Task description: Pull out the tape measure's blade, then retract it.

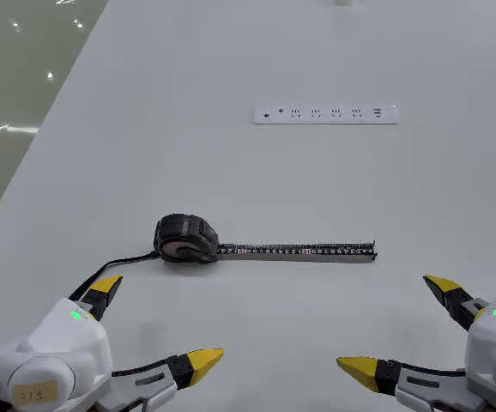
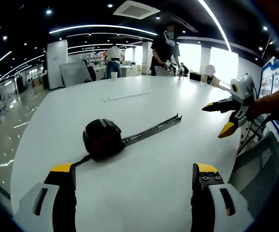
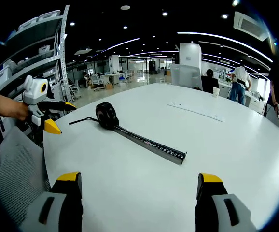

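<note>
the white tabletop (image 1: 231,172) is broad, and its left edge runs off diagonally beside a glossy floor (image 1: 16,86). the tape measure (image 1: 185,239) sits toward the near edge, closer to the left edge than the right. its blade (image 1: 299,251) is out and lies flat on the surface, pointing toward the right edge, with its hook end touching nothing. a thin black strap (image 1: 124,260) trails from the case toward the near left corner. a white power strip (image 1: 325,113) lies well apart toward the far edge, parallel to the blade. bare surface surrounds the case and blade, with wide open bands on both the far and near sides.

the left tongs (image 1: 162,318) are held at the near edge, near-left of the case. their yellow-tipped jaws are spread wide on nothing, and one tip is close to the strap. the right tongs (image 1: 390,323) are at the near edge past the blade's end, equally wide and empty. both point toward the far edge, well apart from each other. in the right gripper view a hand grips the left tongs' body.
</note>
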